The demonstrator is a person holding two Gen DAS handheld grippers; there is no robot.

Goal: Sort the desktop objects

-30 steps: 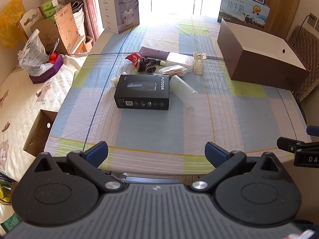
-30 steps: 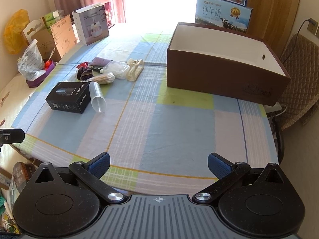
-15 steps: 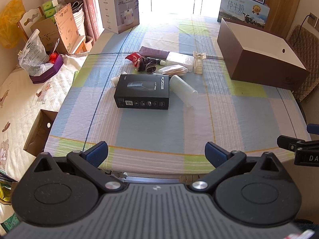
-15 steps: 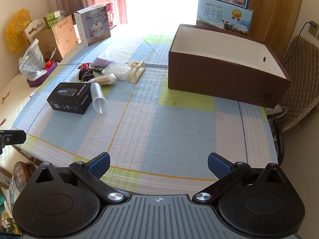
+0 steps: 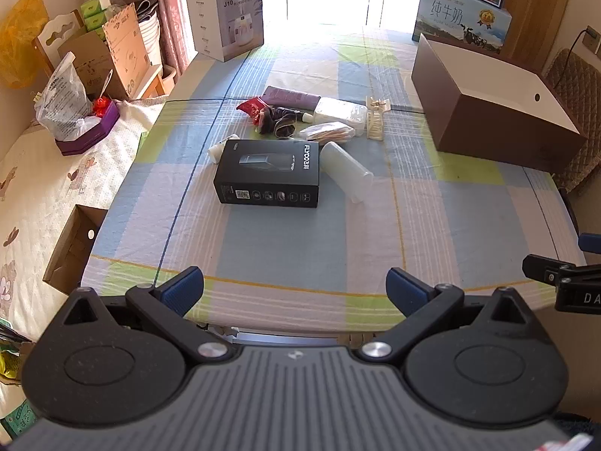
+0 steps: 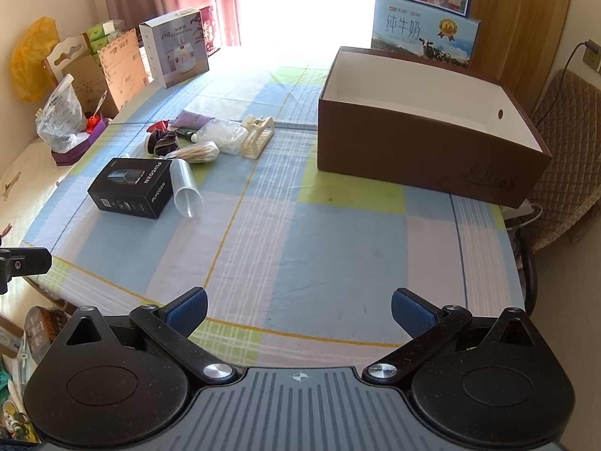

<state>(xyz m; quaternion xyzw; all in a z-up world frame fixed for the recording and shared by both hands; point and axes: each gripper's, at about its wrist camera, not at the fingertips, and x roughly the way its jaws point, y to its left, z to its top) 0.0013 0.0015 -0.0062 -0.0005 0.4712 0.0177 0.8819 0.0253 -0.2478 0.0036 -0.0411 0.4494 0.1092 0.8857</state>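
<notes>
Checked cloth covers the table [image 6: 300, 225]. I see my left gripper [image 5: 295, 287] and right gripper [image 6: 298, 308] both spread wide, holding nothing, over the near edge. The black FLYCO box [image 5: 268, 173] lies mid-table, touching a clear plastic cup [image 5: 347, 174] (on its side); the brown box [image 6: 424, 139] sits well apart, far right.

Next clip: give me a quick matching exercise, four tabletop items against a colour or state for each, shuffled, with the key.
Items
1. black rectangular product box
2. clear plastic cup
3. large brown cardboard box
4. left gripper

States
A. lying on its side beside the black box
B. open-topped, white inside, nothing visible in it
C. open, holding nothing
D. lying flat, white lettering on top

Pairs: 1-D, 2-A, 3-B, 4-C
</notes>
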